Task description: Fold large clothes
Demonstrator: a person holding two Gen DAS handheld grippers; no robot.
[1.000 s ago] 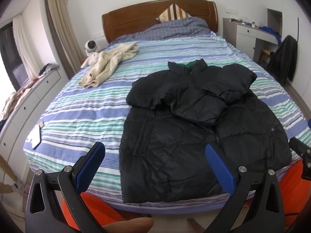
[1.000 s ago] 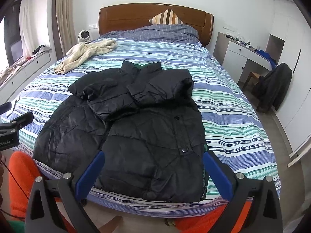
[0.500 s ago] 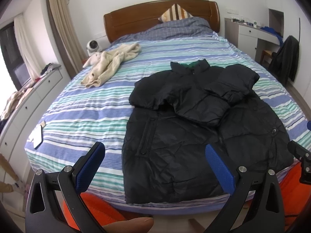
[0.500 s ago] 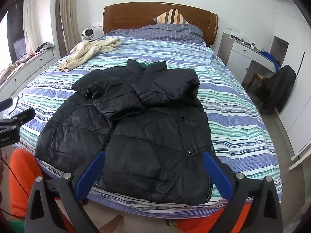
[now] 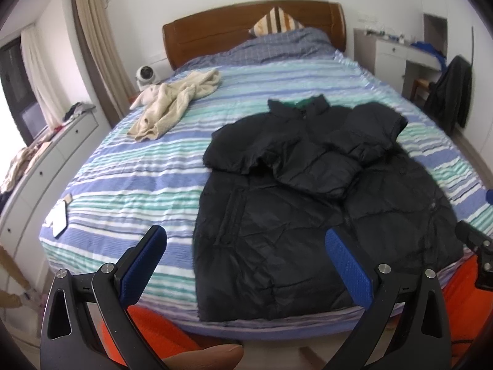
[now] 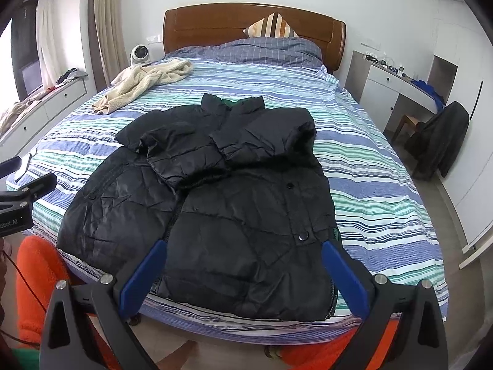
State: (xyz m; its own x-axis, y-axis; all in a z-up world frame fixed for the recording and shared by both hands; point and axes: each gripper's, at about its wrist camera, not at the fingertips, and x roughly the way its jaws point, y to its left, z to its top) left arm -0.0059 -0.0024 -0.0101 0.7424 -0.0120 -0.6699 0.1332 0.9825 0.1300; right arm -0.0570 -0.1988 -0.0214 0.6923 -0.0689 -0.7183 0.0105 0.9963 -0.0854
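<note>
A black puffer jacket [image 5: 308,209] lies face up on the striped bed [image 5: 129,182], hem at the foot edge, both sleeves folded in across the chest. It also shows in the right wrist view [image 6: 222,203]. My left gripper [image 5: 246,246] is open and empty, held above the foot of the bed near the jacket's left hem. My right gripper [image 6: 243,259] is open and empty, above the jacket's right hem. Each gripper's body shows at the edge of the other's view.
A cream garment [image 5: 175,104] lies at the bed's far left by a small fan [image 5: 144,75]. A white paper [image 5: 58,219] lies on the bed's left edge. Drawers [image 5: 40,169] stand left; a desk and a chair with a dark coat [image 6: 440,138] stand right.
Both grippers have shifted slightly forward toward the bed; the jacket sits a little nearer in both views. The jacket itself has not moved. Both grippers stay open.
</note>
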